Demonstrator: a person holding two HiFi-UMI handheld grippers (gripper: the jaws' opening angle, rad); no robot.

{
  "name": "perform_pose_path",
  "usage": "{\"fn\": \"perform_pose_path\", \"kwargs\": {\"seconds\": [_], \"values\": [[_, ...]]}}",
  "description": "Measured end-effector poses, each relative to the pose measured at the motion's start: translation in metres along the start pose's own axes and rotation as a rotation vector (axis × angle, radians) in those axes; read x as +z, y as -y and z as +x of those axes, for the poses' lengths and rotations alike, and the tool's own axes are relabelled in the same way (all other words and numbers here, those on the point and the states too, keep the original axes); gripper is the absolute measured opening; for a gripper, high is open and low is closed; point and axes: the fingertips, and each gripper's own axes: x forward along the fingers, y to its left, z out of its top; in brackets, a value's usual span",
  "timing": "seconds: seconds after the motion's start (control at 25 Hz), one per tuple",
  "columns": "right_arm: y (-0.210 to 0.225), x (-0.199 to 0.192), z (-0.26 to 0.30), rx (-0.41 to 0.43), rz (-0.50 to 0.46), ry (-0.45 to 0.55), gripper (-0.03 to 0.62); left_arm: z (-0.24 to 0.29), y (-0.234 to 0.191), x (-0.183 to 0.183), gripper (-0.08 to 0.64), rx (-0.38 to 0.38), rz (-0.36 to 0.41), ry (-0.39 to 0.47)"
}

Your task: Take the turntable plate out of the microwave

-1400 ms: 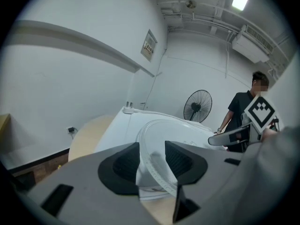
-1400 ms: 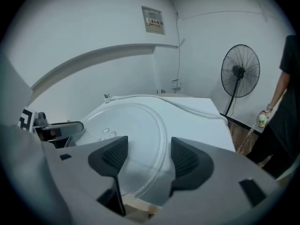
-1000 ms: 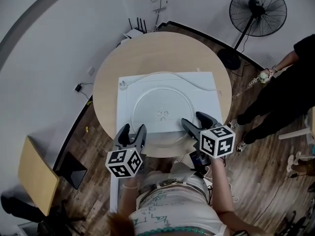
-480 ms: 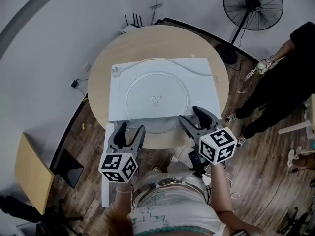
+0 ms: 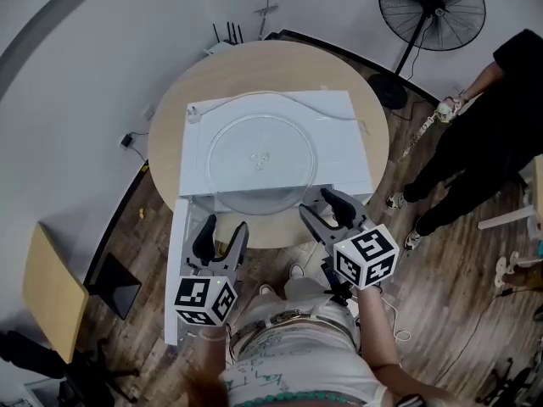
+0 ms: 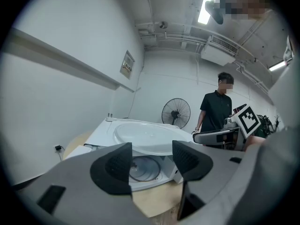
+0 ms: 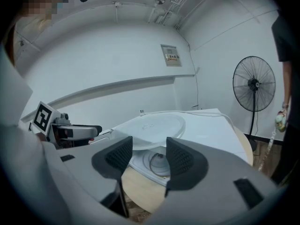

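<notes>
The clear glass turntable plate (image 5: 260, 161) lies flat on top of the white microwave (image 5: 344, 138), its near rim hanging over the front edge. The microwave's door (image 5: 178, 265) is swung out at the left. In the left gripper view the plate (image 6: 149, 136) lies above the open cavity, where a roller ring (image 6: 142, 168) rests. My left gripper (image 5: 222, 231) is open and empty, short of the front edge. My right gripper (image 5: 320, 203) is also empty; its jaws are closing with nothing between them, just off the plate's near right rim.
The microwave stands on a round wooden table (image 5: 254, 58). A white cable (image 5: 314, 102) runs across its top. A standing fan (image 5: 433, 7) and a person in black (image 5: 484, 117) are at the right. A tan board (image 5: 53, 287) sits at the left over wooden floor.
Both grippers have drawn back from the microwave's front toward the person's body. The right jaws have narrowed. The plate has stayed on top of the microwave.
</notes>
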Motion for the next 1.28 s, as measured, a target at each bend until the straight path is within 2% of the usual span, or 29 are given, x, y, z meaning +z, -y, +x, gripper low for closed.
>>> {"fn": "perform_pose_path", "kwargs": {"seconds": [0.08,0.2,0.32,0.36,0.4,0.52,0.68,0.84,1.12,1.28], "values": [[-0.004,-0.001,-0.004,0.019,-0.019,0.002,0.176,-0.002,0.007,0.0,0.269,-0.007,-0.009,0.01],[-0.009,-0.001,-0.007,0.037,-0.06,0.008,0.125,-0.005,0.013,0.001,0.154,0.003,0.0,0.041],[-0.007,0.0,-0.009,0.053,-0.053,0.033,0.05,-0.002,0.017,-0.006,0.049,0.009,0.031,0.016],[-0.006,0.002,-0.01,0.061,-0.05,0.043,0.007,0.0,0.019,-0.008,0.039,0.005,0.03,0.009],[-0.005,0.002,-0.012,0.071,-0.051,0.049,-0.009,0.001,0.022,-0.009,0.028,-0.001,0.024,0.007],[0.0,0.005,-0.017,0.085,-0.076,0.061,-0.009,0.005,0.032,-0.012,0.017,-0.011,0.019,0.008],[0.012,0.011,-0.021,0.048,-0.125,0.085,-0.009,0.01,0.038,-0.017,0.017,-0.012,0.064,-0.007],[0.01,0.012,-0.016,0.055,-0.141,0.079,-0.009,0.012,0.036,-0.02,0.017,-0.017,0.073,-0.023],[-0.009,0.003,-0.002,0.039,-0.122,0.054,-0.009,0.018,0.029,-0.024,0.017,-0.091,0.072,-0.064],[-0.021,-0.005,0.008,0.002,-0.121,0.027,-0.009,0.021,0.024,-0.029,0.017,-0.153,0.075,-0.104]]}}
